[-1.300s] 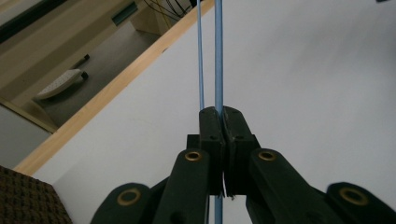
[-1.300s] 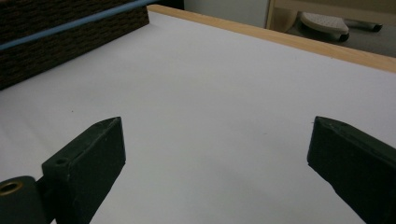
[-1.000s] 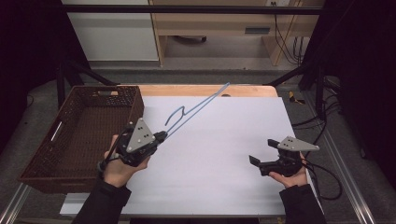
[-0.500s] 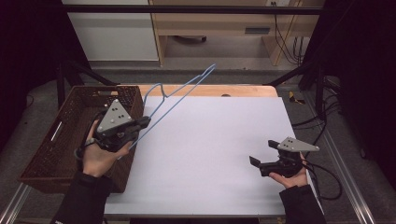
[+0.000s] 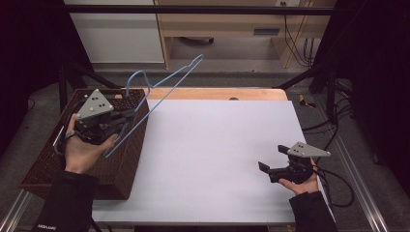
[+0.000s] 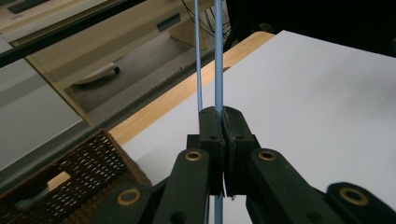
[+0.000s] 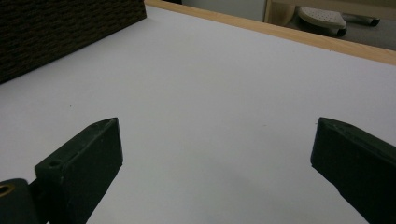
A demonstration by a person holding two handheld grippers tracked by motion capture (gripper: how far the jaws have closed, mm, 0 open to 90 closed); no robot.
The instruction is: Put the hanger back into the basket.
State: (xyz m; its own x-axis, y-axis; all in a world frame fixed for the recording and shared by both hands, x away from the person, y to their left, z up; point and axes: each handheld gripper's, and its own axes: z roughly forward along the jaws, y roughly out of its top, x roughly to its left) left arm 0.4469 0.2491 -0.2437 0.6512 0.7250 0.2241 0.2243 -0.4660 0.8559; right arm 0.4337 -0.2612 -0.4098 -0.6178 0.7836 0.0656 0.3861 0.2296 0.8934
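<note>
High view: the left tongs are clamping a blue wire hanger above the brown wicker basket at the desk's left edge, its wire slanting up and rightward. The right tongs are resting near the desk's right edge, jaws gaping wide, holding nothing.

At the bottom centre of the frame, the left gripper has its two black jaws pressed together on a blue wire hanger. Two thin blue strands of the hanger rise to the top edge. The white tabletop spreads across the right. A brown wicker basket sits at lower left.
</note>
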